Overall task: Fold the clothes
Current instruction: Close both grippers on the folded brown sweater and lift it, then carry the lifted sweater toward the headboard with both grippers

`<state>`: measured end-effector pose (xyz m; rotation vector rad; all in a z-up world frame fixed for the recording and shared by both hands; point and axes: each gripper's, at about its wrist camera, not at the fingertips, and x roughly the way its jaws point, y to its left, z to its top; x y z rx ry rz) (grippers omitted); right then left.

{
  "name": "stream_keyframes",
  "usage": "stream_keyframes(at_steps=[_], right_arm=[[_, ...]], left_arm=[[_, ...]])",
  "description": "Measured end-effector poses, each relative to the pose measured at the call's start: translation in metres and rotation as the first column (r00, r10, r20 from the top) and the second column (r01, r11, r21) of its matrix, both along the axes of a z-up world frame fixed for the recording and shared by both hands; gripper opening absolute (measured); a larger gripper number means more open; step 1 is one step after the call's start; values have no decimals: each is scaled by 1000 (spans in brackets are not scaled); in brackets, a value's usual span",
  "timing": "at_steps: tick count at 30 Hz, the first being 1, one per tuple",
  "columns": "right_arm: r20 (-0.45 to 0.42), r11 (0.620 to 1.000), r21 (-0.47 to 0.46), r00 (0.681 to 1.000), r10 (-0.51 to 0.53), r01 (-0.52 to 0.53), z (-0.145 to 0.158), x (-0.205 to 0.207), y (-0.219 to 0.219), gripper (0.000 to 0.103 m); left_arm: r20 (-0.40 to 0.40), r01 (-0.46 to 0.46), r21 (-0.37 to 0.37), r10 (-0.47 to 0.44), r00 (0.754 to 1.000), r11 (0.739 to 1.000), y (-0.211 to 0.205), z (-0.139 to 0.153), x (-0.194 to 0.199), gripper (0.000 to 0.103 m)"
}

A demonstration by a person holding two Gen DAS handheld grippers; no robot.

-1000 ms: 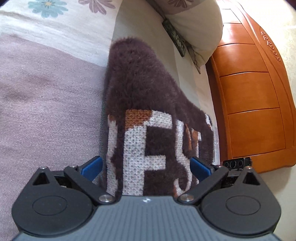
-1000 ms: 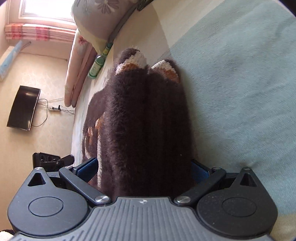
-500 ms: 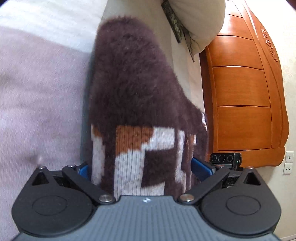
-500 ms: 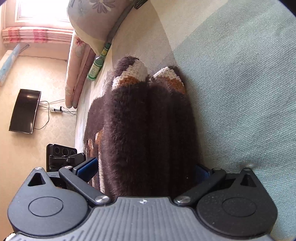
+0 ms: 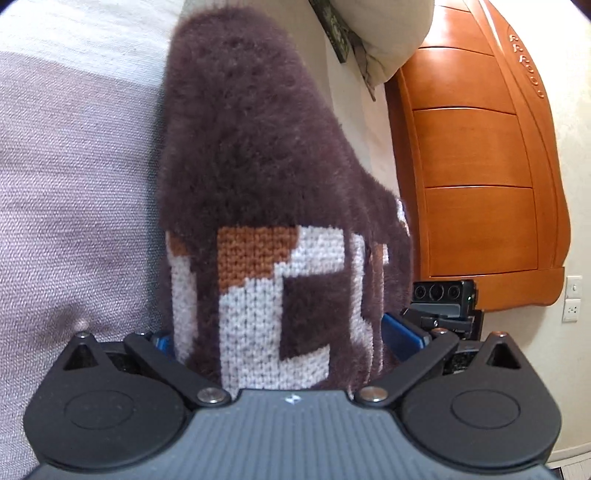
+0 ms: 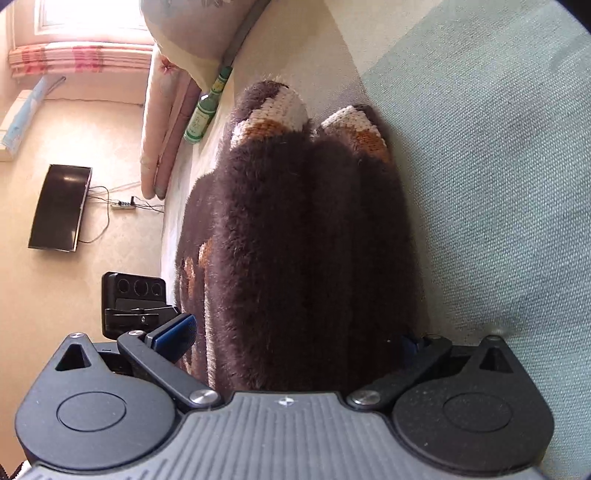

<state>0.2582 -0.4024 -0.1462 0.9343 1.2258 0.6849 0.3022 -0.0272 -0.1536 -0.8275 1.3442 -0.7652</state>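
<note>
From the left wrist, our left tool (image 5: 280, 338) has its blue pads set wide with a fuzzy dark-brown knitted sweater (image 5: 255, 147) bunched between them; whether the pads actually press the knit, we cannot tell. White and orange knit lettering (image 5: 258, 280) sits right at the tool's mouth. The sweater lies on the bed's mauve and cream woven cover (image 5: 74, 177), with an orange wooden headboard (image 5: 480, 147) off to the right.

Over to the right wrist: our right tool (image 6: 291, 336) straddles two furry brown folds of the same sweater, pads wide, grip unclear. A green glass bottle (image 6: 205, 110) lies beyond, beside a floral pillow (image 6: 192, 33).
</note>
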Motion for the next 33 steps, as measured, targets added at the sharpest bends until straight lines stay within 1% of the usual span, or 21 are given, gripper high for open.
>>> stream_keyframes(at_steps=[3, 5, 7, 9, 11, 14, 18, 21, 24, 26, 30, 33], right_arm=[[62, 1000, -14, 998, 2, -1, 2, -8, 2, 103], [87, 1000, -21, 996, -1, 3, 3, -11, 3, 103], [85, 1000, -23, 996, -11, 13, 3, -10, 2, 103], [77, 1000, -19, 997, -24, 26, 3, -9, 1, 103], [68, 999, -21, 997, -42, 43, 4, -8, 1, 103], [59, 998, -29, 997, -59, 60, 5, -7, 5, 103], [38, 995, 51, 996, -86, 84, 4, -12, 0, 103], [26, 993, 82, 996, -86, 84, -1, -15, -7, 103], [45, 988, 125, 995, -93, 87, -5, -18, -11, 103], [49, 984, 148, 994, -103, 94, -3, -19, -12, 103], [77, 984, 160, 993, -91, 77, 7, -14, -11, 103], [92, 986, 149, 992, -83, 68, 11, -10, -14, 103]], left_arm=[[17, -11, 1, 11, 1000, 1000, -2, 2, -2, 102], [9, -21, 9, 21, 1000, 1000, -3, 3, -6, 102], [16, -24, 12, 24, 1000, 1000, -4, 4, -13, 102], [22, -39, 1, 39, 999, 999, -3, 3, -18, 102], [11, -54, -1, 54, 998, 999, -3, 3, -21, 102], [1, -57, 16, 57, 998, 998, -7, 9, -22, 101], [0, -51, 9, 51, 999, 999, -10, 17, -26, 101], [-15, -47, 18, 48, 999, 999, -12, 16, -21, 101], [-33, -77, -1, 77, 997, 997, -13, 23, -16, 101], [-26, -73, 1, 73, 997, 997, -15, 29, -15, 101], [-17, -59, 24, 59, 998, 998, -22, 39, -11, 101], [-11, -60, 23, 60, 998, 998, -26, 45, -11, 101]])
